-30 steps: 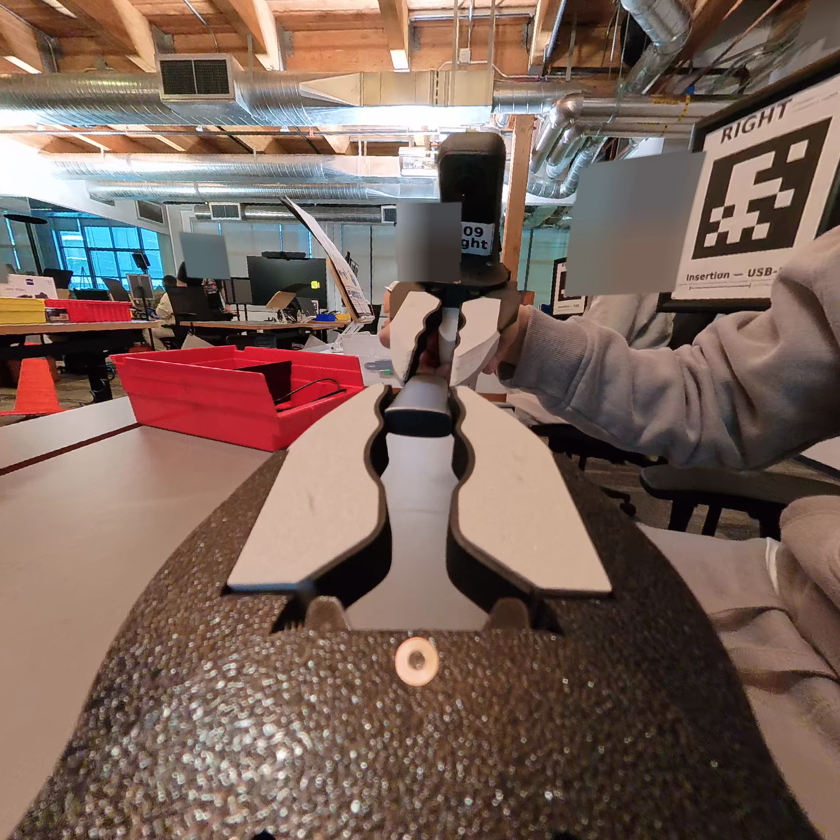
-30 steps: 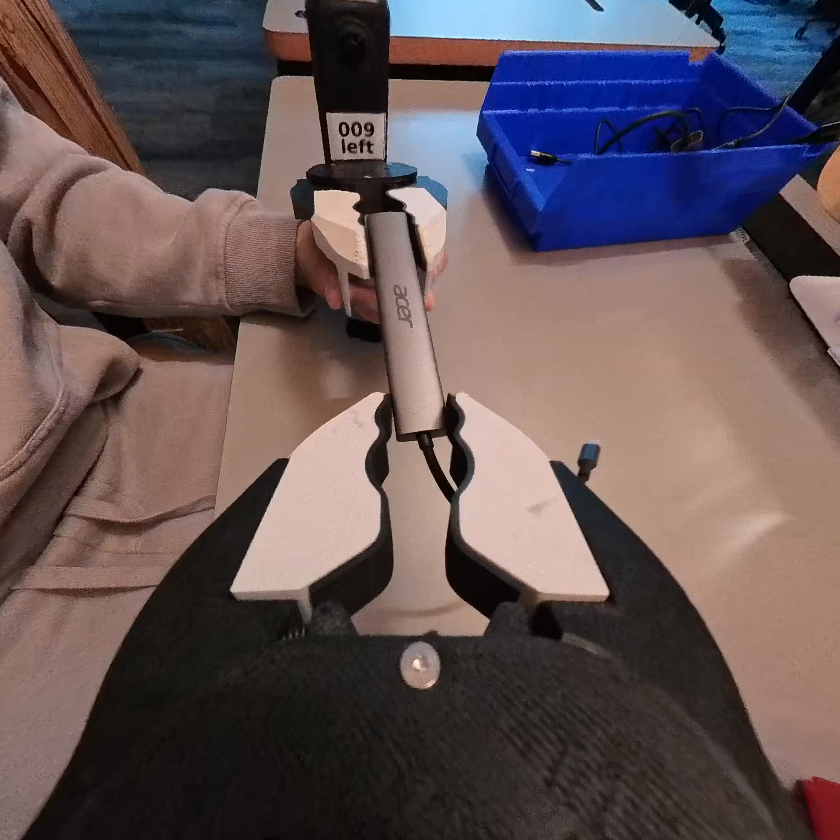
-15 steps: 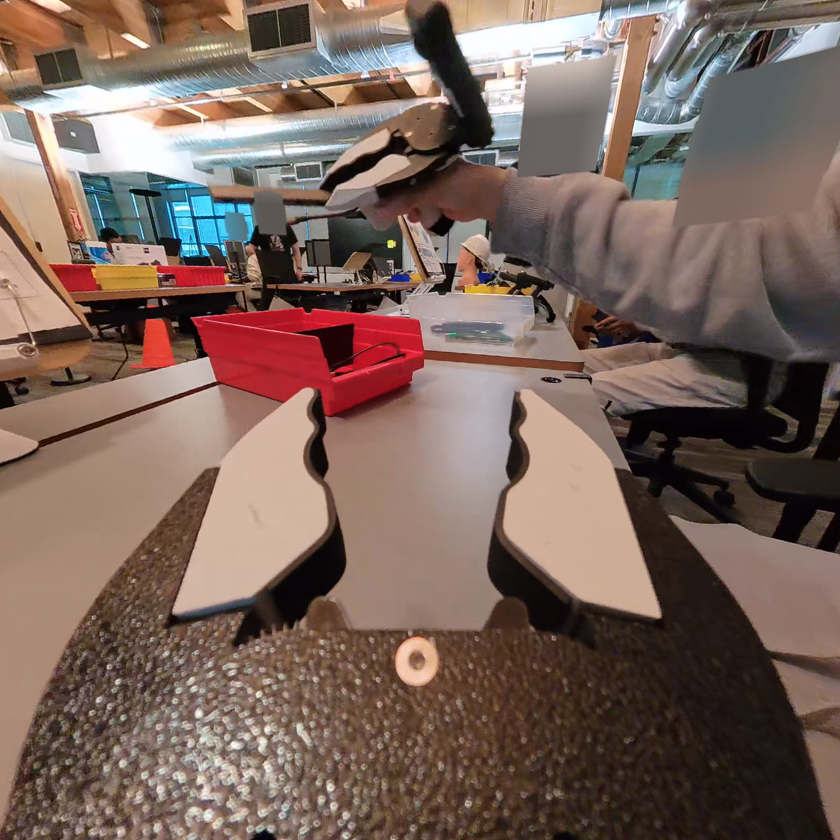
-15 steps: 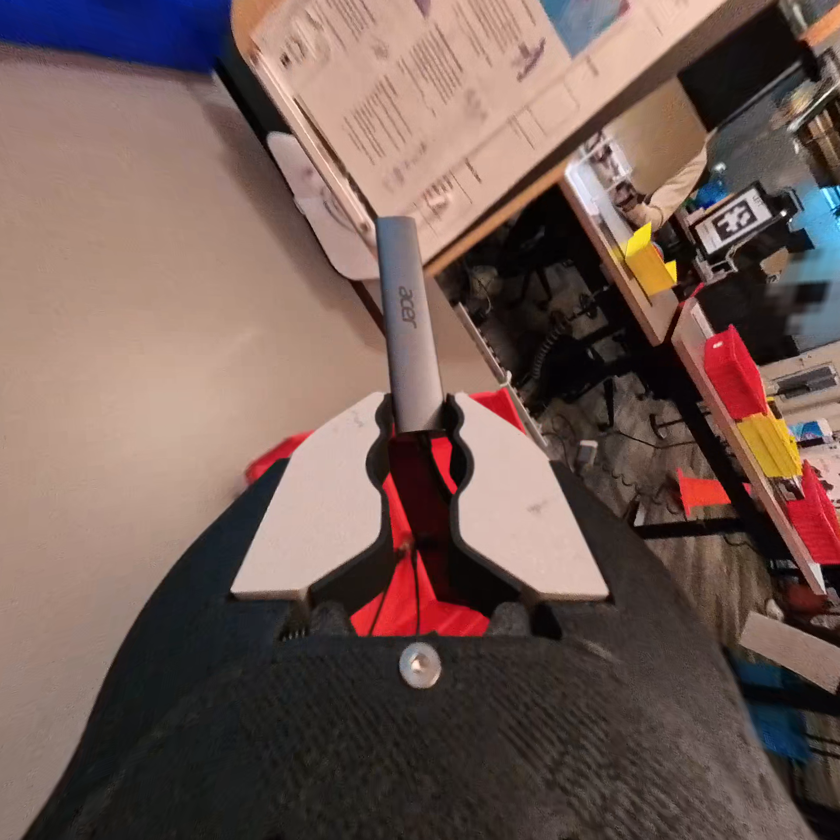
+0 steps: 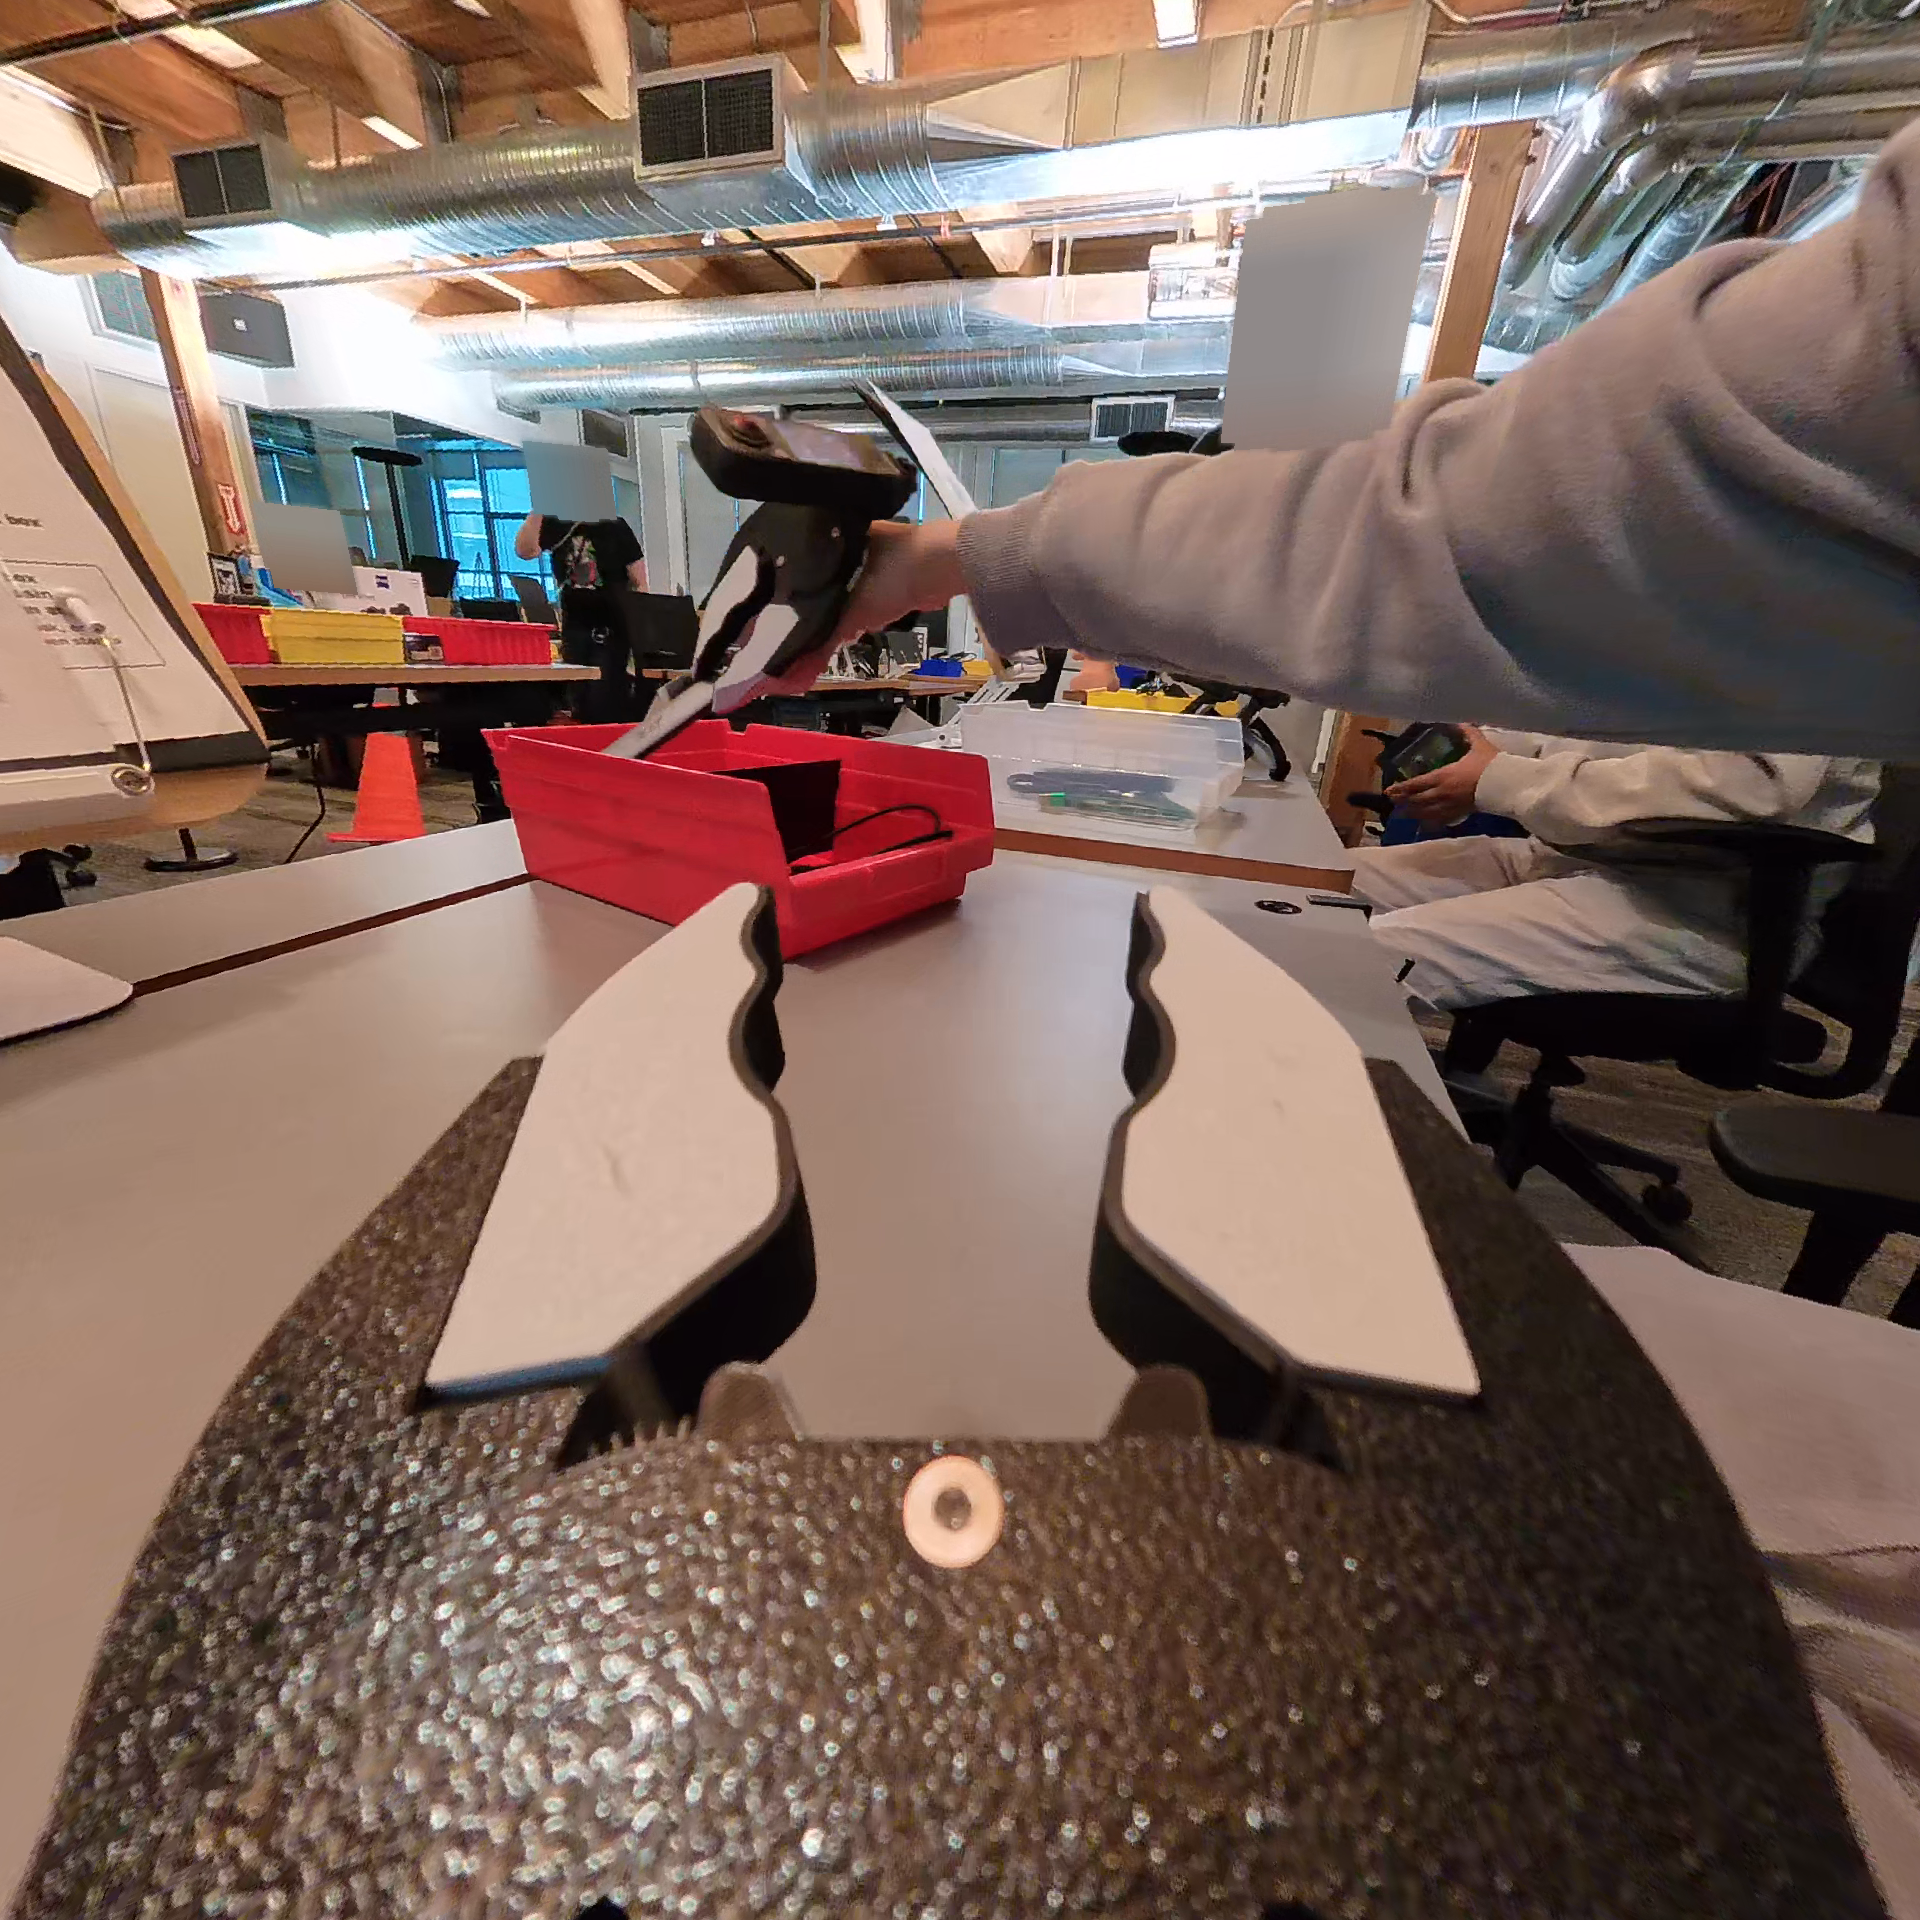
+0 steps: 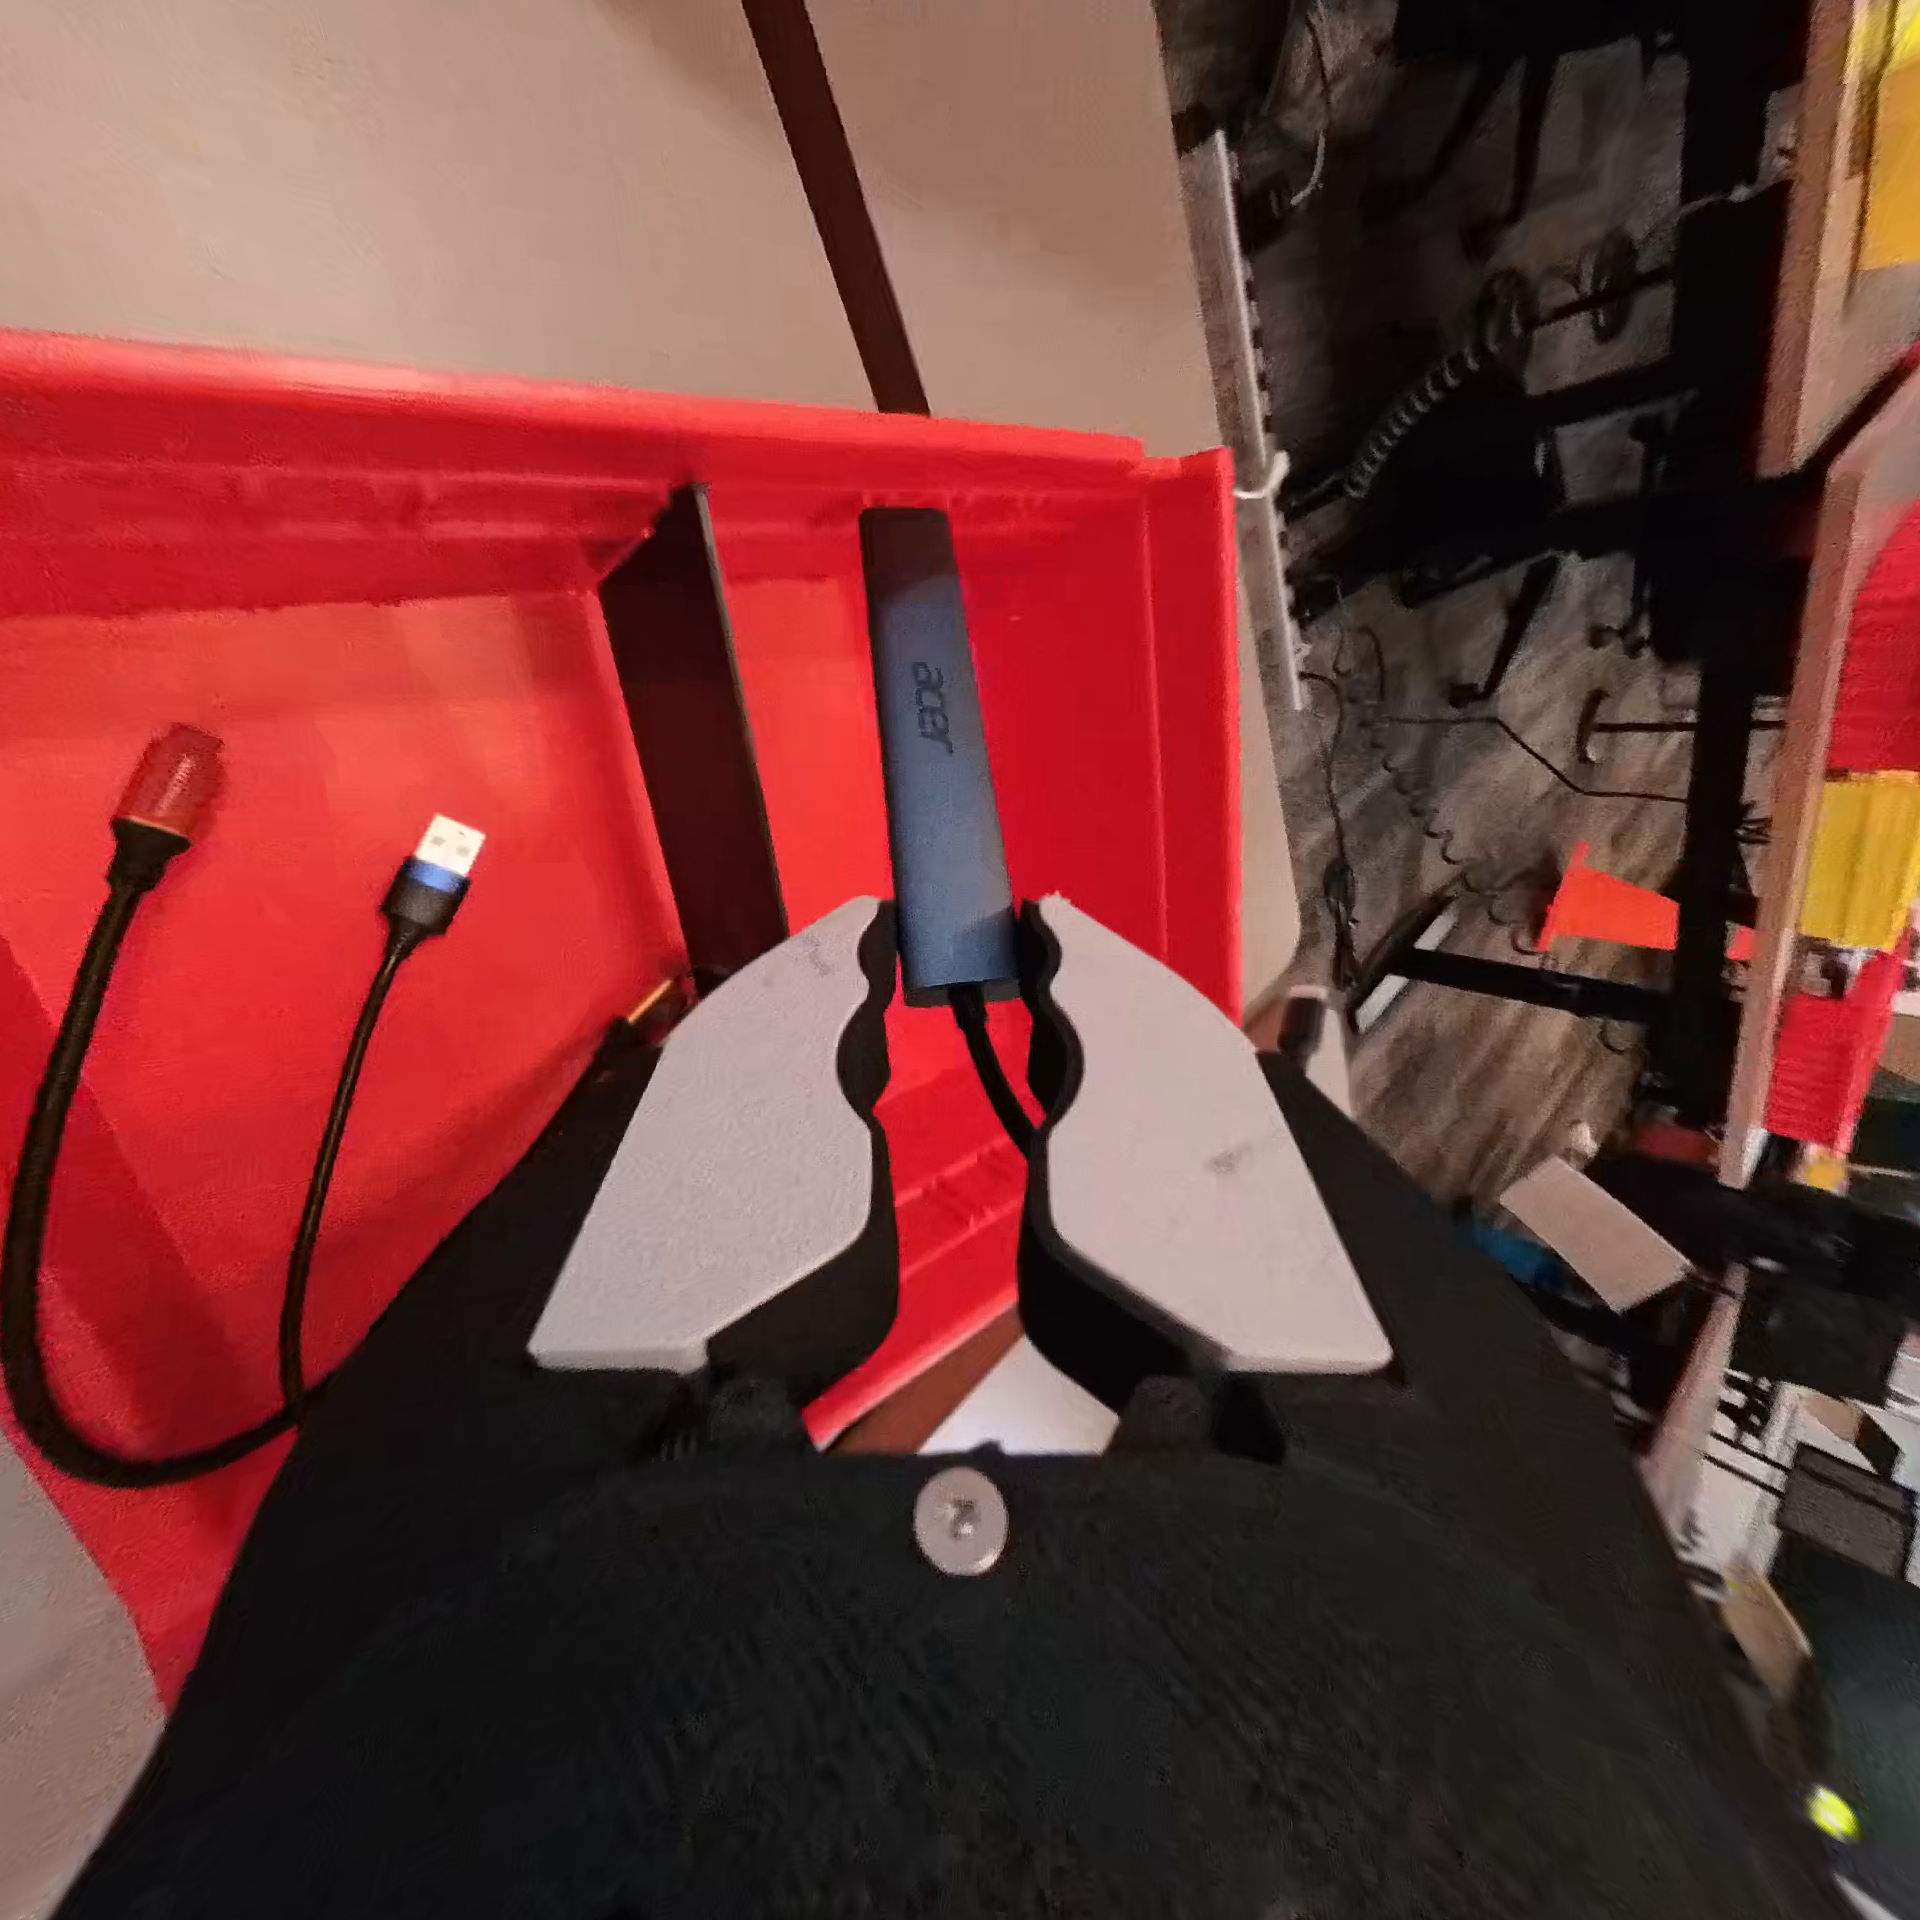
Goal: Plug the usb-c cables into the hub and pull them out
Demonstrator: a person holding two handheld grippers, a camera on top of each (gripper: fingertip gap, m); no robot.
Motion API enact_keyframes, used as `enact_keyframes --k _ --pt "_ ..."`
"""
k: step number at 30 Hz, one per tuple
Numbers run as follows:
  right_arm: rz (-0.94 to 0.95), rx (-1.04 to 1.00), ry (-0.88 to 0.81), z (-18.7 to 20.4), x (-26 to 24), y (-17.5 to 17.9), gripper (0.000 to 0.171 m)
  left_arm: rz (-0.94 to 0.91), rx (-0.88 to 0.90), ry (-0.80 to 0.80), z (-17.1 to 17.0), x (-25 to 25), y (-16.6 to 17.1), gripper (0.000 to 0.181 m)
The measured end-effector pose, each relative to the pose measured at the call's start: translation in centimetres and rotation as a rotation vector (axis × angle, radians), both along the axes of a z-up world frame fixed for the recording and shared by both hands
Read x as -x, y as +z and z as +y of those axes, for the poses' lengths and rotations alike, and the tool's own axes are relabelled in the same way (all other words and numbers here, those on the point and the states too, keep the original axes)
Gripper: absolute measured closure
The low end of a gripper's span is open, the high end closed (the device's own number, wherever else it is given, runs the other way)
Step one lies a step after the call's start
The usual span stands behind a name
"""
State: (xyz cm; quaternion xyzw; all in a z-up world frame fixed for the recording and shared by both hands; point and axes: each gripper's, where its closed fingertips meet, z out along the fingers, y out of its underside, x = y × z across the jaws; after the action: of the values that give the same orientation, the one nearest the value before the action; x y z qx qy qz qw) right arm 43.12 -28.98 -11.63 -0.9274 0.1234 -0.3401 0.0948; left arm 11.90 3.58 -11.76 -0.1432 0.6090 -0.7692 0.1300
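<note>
- Right wrist view: hub (image 6: pixel 943 748) is gripped at its cabled end by the right hand-held gripper (image 6: pixel 956 935), jaws closed on it; its own lead is seen trailing back between the jaws.
- Changed in the last second: the hub was held at both ends over the counter; it has now been released by the left side and swung over the red bin (image 6: pixel 1195 727), nose pointing in at 12 o'clock.
- Judged: plug/unplug cycle looks finished, hub is being put away; drop-off not yet done.
- Left hand-held gripper (image 5: pixel 951 1039) is seen wide open, nothing held, low over bare counter (image 5: pixel 260 1091).
- Left view: right hand-held gripper (image 5: pixel 727 665) and hub tip are seen at 11 o'clock over the bin (image 5: pixel 727 831).
- Edges: black divider (image 6: pixel 686 727) lies just beside the hub at 9 o'clock, bin side wall near at 3 o'clock; compartment is narrow.
- Braided cable (image 6: pixel 62 1091) with two plugs lies in the wider compartment at 9 o'clock, well apart from the hub.
- Room: open counter around the left gripper; bin front edge near at 12 o'clock.
</note>
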Motion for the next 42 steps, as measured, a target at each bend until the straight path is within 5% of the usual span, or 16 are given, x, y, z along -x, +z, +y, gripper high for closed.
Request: enact_keyframes --k 6,12,20,27,34,39,42 --pt "0.131 -0.002 -0.110 -2.9 -1.8 -3.4 0.140 0.016 0.022 0.005 0.3 -0.2 0.1 0.121" --pt "-0.104 -0.178 -0.198 -4.3 -3.0 1.1 0.129 0.033 0.040 0.012 0.5 -0.5 0.2 0.123" --pt "-0.294 -0.643 -0.034 8.6 8.2 4.9 0.132 0.070 0.006 0.099 1.5 -1.8 0.3 0.122" --pt "-0.188 -0.933 0.168 17.8 19.4 1.8 0.133 0.118 -0.112 0.469 12.1 -7.1 4.6 0.129" --pt "-0.141 -0.981 0.110 16.9 23.2 0.1 0.132 0.391 -0.440 0.667 22.5 -12.5 2.1 0.130" --pt "-0.127 -1.039 0.070 16.0 24.8 -0.6 0.132 0.395 -0.731 0.831 28.3 -16.3 1.5 0.135" --pt "-0.121 -1.050 0.064 15.9 25.5 -1.1 0.132 0.531 -0.723 0.706 27.6 -18.4 1.0 0.135"
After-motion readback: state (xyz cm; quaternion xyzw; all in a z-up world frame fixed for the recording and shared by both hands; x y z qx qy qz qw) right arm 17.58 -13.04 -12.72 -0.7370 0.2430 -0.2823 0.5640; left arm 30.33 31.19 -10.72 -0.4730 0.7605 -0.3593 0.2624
